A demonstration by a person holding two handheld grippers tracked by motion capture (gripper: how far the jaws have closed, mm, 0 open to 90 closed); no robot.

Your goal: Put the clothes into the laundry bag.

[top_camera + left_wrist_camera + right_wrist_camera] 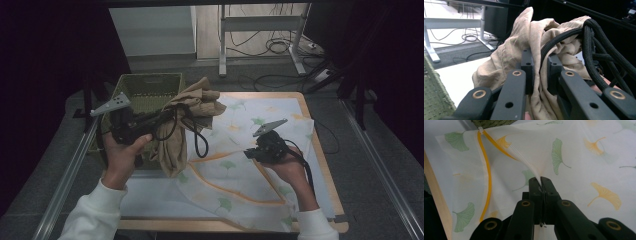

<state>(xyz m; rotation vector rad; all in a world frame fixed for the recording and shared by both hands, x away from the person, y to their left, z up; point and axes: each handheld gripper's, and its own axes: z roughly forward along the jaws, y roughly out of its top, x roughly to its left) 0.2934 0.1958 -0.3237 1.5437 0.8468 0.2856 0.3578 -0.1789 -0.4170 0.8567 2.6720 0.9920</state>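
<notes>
Both hands come in low, each holding one claw: the left claw, raised beside one green basket, is clamped on one beige cloth. Resting low over the counter, the right claw is closed tight, pinching one leaf-printed mesh bag spread there.

So the crumpled beige linen cloth hangs bunched up above the worktop's far-left corner, while the sheer white ginkgo-leaf mesh bag with yellow trim lies spread flat, one fold pulled up.
</notes>
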